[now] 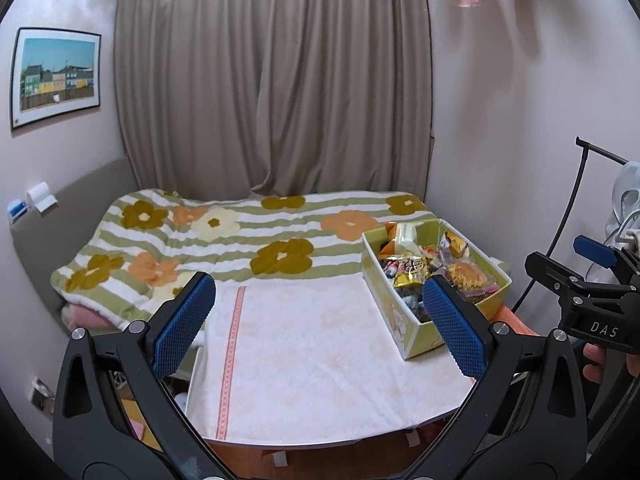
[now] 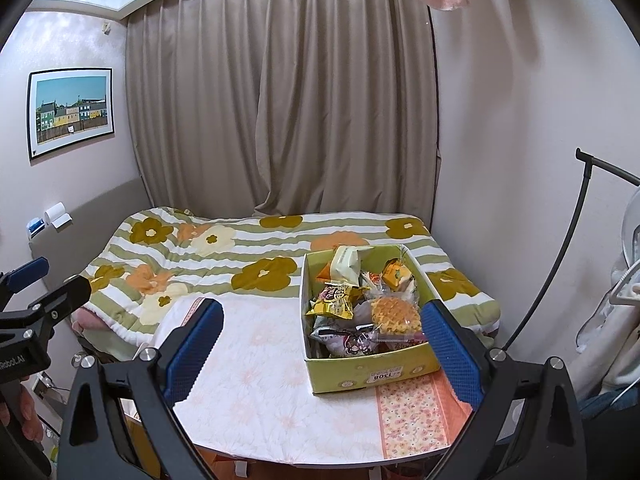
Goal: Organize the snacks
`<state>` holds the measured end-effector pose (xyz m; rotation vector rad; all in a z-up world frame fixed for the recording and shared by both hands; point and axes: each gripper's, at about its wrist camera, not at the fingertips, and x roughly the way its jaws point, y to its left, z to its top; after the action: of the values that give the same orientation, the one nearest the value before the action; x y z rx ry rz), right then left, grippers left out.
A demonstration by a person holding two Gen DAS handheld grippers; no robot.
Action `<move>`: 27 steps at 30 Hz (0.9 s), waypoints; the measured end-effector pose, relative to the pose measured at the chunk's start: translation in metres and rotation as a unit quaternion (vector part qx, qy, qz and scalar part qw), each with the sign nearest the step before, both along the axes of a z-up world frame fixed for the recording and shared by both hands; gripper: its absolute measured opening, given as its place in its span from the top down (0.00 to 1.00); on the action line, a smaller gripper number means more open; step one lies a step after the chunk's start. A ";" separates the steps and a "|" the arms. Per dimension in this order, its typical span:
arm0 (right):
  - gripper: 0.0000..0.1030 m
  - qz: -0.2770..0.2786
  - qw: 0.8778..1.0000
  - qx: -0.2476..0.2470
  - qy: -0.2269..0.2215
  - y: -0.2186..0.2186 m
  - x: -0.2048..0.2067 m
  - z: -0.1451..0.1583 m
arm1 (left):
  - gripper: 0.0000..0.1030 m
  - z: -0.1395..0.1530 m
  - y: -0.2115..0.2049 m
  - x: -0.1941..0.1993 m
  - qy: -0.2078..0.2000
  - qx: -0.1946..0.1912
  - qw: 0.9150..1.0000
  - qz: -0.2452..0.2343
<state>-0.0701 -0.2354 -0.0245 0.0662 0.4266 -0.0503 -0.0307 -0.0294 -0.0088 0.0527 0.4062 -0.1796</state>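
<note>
Showing a small bedroom, both wrist views look across a worktop [image 2: 280,392] draped in a pale floral-print cloth, set against a bed with a green-striped flowered quilt [image 2: 256,256] and closed taupe curtains [image 2: 280,100]. Lower packets in the box are overlapped and hard to identify. The open yellow-green cardboard box [image 2: 360,374] sits on the worktop's right side, heaped with wrapped snacks, a round waffle [image 2: 394,314] on top. The left gripper [image 1: 318,326] and right gripper [image 2: 322,342] both hold their blue-padded fingers spread wide, grasping nothing.
</note>
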 end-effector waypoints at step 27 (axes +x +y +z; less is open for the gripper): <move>0.04 0.000 1.000 0.000 0.000 0.001 0.001 0.000 | 0.00 0.004 0.001 -0.006 -0.005 0.002 1.000 0.005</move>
<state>-0.0694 -0.2343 -0.0242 0.0667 0.4275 -0.0503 -0.0370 -0.0288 -0.0045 0.0557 0.3967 -0.1694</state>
